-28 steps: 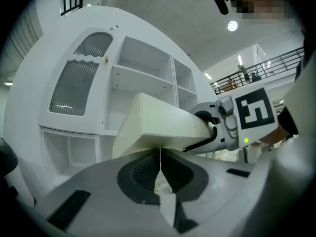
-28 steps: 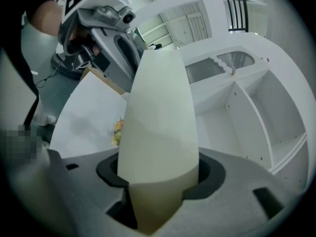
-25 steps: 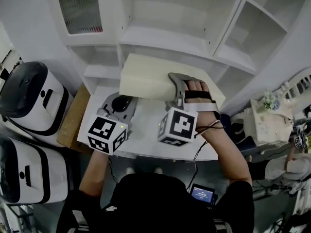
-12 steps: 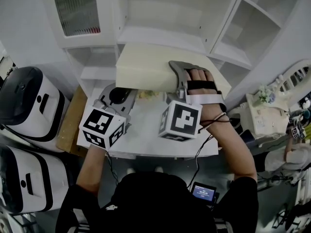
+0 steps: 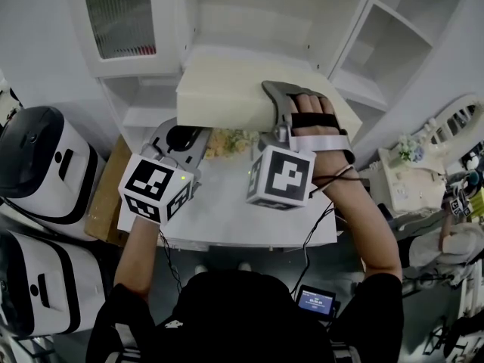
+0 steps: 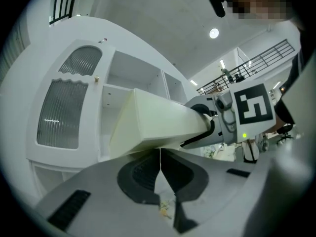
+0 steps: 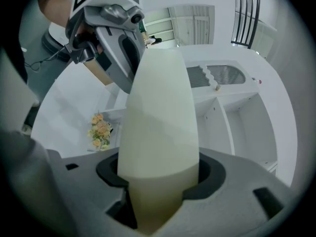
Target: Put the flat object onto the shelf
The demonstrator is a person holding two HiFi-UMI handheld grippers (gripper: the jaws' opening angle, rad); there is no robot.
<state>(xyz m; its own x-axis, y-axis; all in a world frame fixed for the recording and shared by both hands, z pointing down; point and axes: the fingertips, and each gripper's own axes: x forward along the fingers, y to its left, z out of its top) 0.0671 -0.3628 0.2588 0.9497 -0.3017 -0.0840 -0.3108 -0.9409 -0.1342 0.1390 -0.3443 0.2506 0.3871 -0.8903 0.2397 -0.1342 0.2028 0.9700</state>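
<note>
A cream flat slab [image 5: 227, 93] hangs above the white table, level with the lower board of the white shelf unit [image 5: 257, 55]. My right gripper [image 5: 274, 116] is shut on the slab's near right edge; in the right gripper view the slab [image 7: 160, 117] fills the gap between the jaws [image 7: 158, 181]. My left gripper [image 5: 178, 139] sits under the slab's near left corner. Its pads meet with nothing between them in the left gripper view [image 6: 160, 162], and the slab [image 6: 158, 122] lies just above them. Whether the slab rests on it I cannot tell.
A small bunch of flowers [image 5: 227, 141] lies on the white table [image 5: 227, 218] under the slab. Two white and black appliances [image 5: 38, 150] and a cardboard box [image 5: 106, 195] stand at the left. A ribbed-glass cabinet door [image 5: 121, 17] is at the upper left.
Both grippers and the slab have risen toward the shelf. The flowers on the table have come into view beneath the slab.
</note>
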